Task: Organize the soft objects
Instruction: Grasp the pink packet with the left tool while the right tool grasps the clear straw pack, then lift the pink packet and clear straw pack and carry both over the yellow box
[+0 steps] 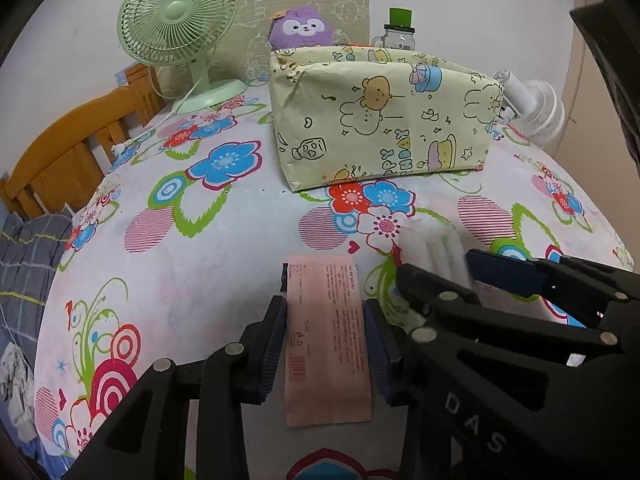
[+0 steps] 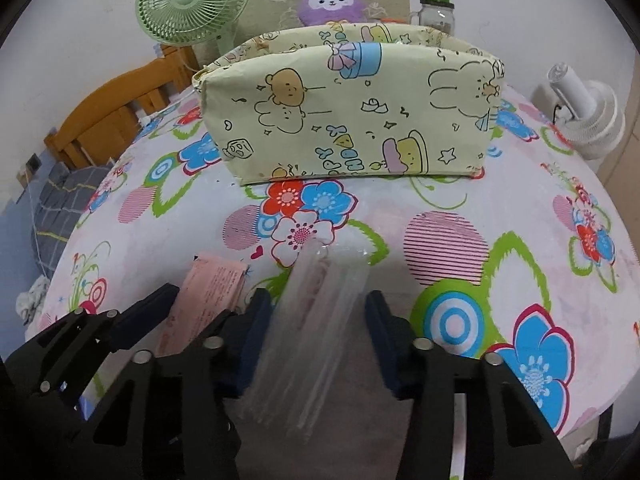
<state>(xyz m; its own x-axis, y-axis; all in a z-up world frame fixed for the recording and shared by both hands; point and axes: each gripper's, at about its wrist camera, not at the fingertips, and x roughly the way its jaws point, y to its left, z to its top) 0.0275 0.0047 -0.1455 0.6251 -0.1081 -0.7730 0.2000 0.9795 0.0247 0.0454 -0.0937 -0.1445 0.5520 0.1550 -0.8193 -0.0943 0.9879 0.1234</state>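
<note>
floral tablecloth, green fan, wooden chair

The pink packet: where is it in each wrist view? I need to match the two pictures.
Left wrist: the pink packet lies bottom centre, between the left gripper fingers.
Right wrist: it lies lower left, beside the left gripper, left of the clear packet.
Shared landmark: the yellow cartoon box behind, with the green fan to its left.
</note>
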